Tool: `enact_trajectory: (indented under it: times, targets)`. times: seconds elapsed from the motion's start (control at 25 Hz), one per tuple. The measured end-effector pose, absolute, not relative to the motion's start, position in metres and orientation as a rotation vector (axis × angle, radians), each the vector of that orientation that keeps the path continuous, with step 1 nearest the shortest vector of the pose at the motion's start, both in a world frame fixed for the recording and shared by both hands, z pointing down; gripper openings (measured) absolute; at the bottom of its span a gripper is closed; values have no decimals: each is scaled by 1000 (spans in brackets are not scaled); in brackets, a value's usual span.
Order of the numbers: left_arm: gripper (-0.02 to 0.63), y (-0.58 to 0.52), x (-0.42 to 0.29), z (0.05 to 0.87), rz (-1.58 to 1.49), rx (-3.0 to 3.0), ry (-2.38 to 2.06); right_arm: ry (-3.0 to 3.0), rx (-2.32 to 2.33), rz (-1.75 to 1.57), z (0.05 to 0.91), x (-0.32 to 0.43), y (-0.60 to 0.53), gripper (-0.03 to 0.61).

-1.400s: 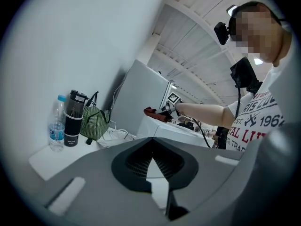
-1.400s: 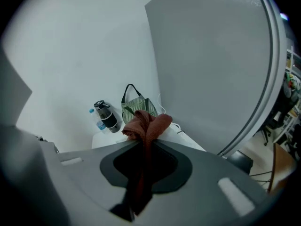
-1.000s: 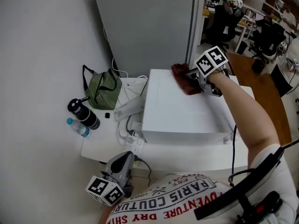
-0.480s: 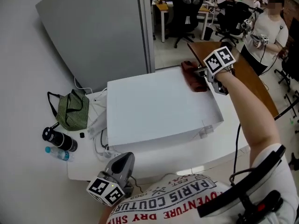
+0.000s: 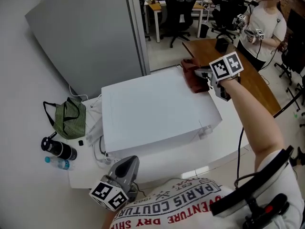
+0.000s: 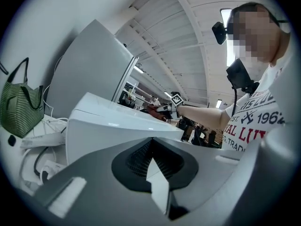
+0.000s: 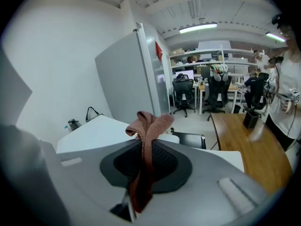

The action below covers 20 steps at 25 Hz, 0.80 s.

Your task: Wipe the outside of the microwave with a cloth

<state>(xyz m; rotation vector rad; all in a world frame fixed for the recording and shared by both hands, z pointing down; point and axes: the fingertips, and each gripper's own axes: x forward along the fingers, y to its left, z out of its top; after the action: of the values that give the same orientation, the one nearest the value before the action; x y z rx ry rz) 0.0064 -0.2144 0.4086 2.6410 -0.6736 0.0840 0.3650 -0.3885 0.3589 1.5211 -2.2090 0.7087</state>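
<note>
The white microwave [image 5: 152,111] stands on a white table, its flat top facing me. A reddish-brown cloth [image 5: 192,78] lies against the microwave's far right top edge, with my right gripper [image 5: 204,78] shut on it. In the right gripper view the cloth [image 7: 146,140] sticks up, pinched between the closed jaws. My left gripper [image 5: 125,171] hangs low near my body, in front of the table, its jaws closed with nothing between them. From the left gripper view the microwave [image 6: 113,126] shows side-on.
Left of the microwave sit a green striped bag [image 5: 66,118], a black flask [image 5: 58,148], a water bottle [image 5: 58,163] and white cables [image 5: 97,147]. A grey partition [image 5: 90,37] stands behind. A wooden desk [image 5: 238,70] and a standing person [image 5: 264,20] are at the right.
The view has swung, so the microwave now sits more to the left and lower in frame. My right gripper still holds the cloth at the microwave's far right top edge. The left gripper has barely moved.
</note>
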Motion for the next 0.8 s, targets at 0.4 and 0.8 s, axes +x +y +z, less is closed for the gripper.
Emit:
enact_trajectory:
  times: [0.4, 0.8]
  targets:
    - [2, -200, -22, 392, 14, 2681, -575, -2763, 1332, 303, 278, 205, -221, 44]
    - [2, -132, 2, 397, 68, 2723, -379, -2896, 1236, 497, 352, 113, -80, 43]
